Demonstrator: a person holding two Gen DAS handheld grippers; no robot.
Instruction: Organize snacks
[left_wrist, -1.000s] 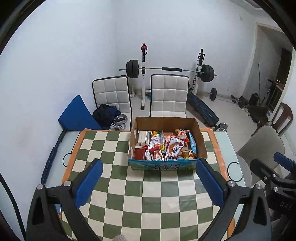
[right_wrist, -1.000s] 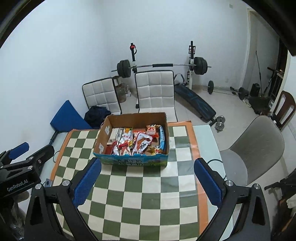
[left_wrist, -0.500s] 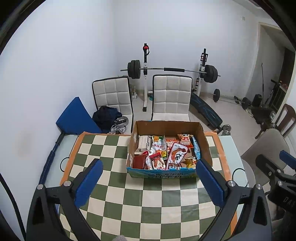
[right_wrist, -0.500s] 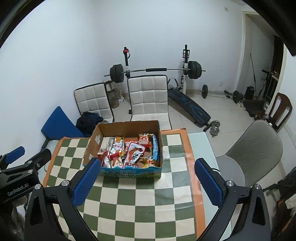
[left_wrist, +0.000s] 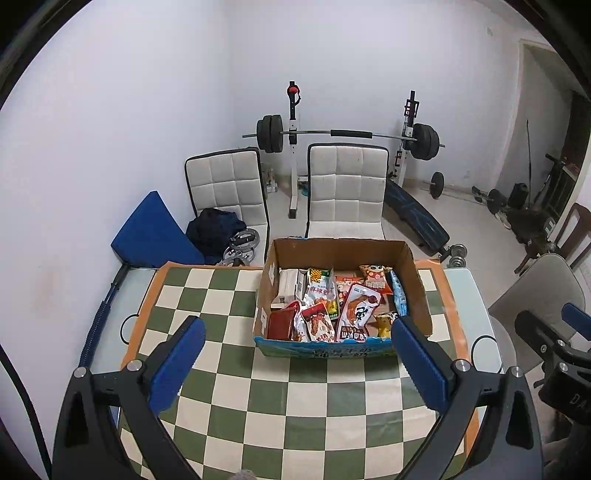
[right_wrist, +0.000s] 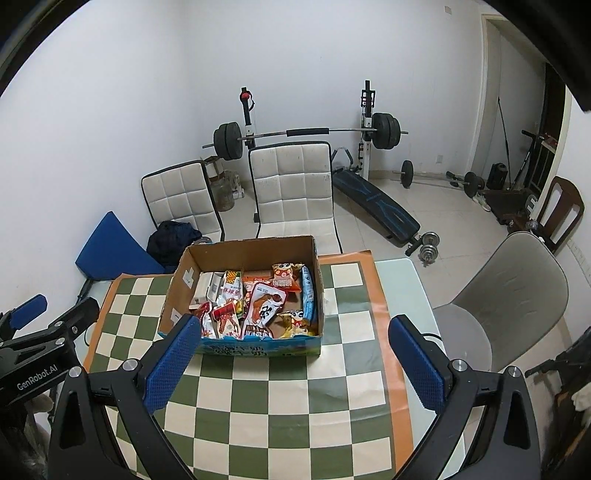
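An open cardboard box (left_wrist: 419, 291) full of several snack packets (left_wrist: 356, 312) stands on the far half of the green-and-cream checkered table (left_wrist: 306, 406). It also shows in the right wrist view (right_wrist: 319, 284), with the snack packets (right_wrist: 264, 306) inside. My left gripper (left_wrist: 297, 362) is open and empty, held above the table short of the box. My right gripper (right_wrist: 291, 360) is open and empty, also short of the box and to its right. Each gripper shows at the edge of the other's view: the right gripper (left_wrist: 554, 343) and the left gripper (right_wrist: 44, 325).
Two white padded chairs (left_wrist: 347, 192) stand behind the table, a grey chair (right_wrist: 506, 295) at its right. A blue cushion (left_wrist: 147, 236) and dark clothes (left_wrist: 216, 230) lie at the left. A barbell rack (left_wrist: 343, 134) and bench (left_wrist: 413, 221) stand by the far wall.
Both grippers have risen and pulled back a little, so the box sits lower and farther in both views. Both jaws stay open. Nothing on the table has moved.
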